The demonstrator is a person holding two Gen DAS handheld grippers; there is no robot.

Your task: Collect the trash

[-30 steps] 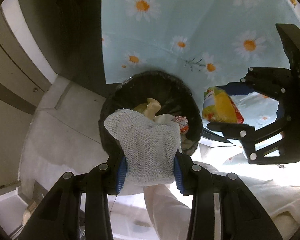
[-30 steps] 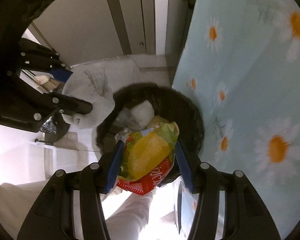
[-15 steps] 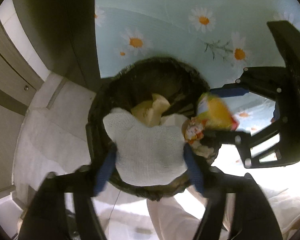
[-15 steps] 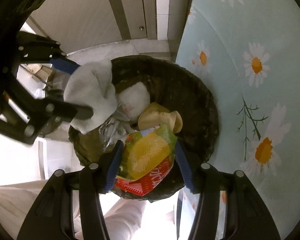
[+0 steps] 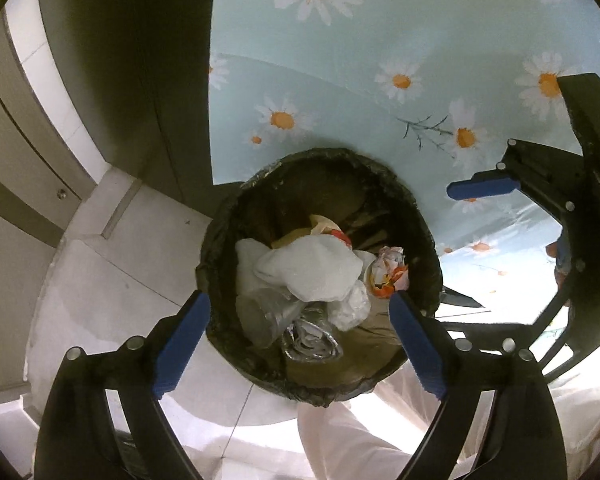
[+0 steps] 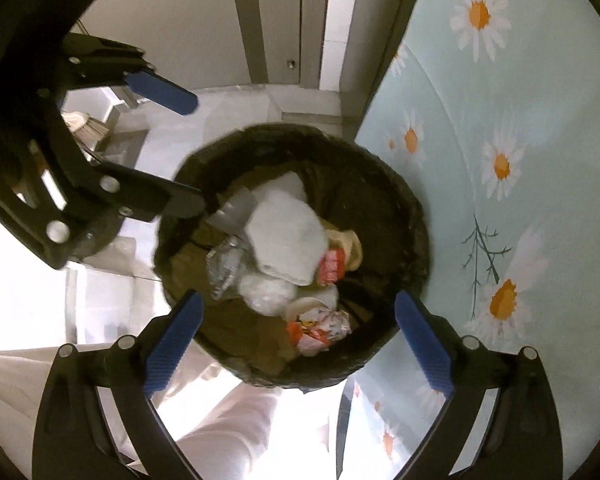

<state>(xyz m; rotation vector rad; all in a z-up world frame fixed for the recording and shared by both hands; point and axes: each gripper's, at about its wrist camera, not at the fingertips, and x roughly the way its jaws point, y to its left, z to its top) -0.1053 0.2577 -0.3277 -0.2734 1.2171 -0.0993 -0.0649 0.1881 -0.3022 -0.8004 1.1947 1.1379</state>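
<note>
A round bin with a black liner (image 5: 220, 224) (image 6: 412, 216) stands on the floor directly below both grippers. A white knitted cloth (image 5: 312, 268) (image 6: 284, 232) lies loose on top of the trash inside. Beside it a red-orange edge of the snack bag (image 6: 332, 266) shows, the rest hidden under the cloth. My left gripper (image 5: 298, 300) (image 6: 184, 148) hangs over the bin, its jaws opening with nothing between them. My right gripper (image 6: 298, 300) (image 5: 464, 244) hangs beside it, jaws also opening and empty.
The bin also holds a crumpled orange-and-white wrapper (image 5: 388, 272) (image 6: 320, 330), a clear plastic cup (image 5: 268, 312) and foil (image 5: 312, 344). A pale blue daisy tablecloth (image 5: 380, 60) (image 6: 520, 120) hangs next to the bin. Tiled floor (image 5: 120, 260) and a person's pale trouser leg (image 5: 360, 440) lie nearby.
Both grippers opened and sank toward the bin. The white cloth dropped out of the left one and the snack bag out of the right one, both into the bin.
</note>
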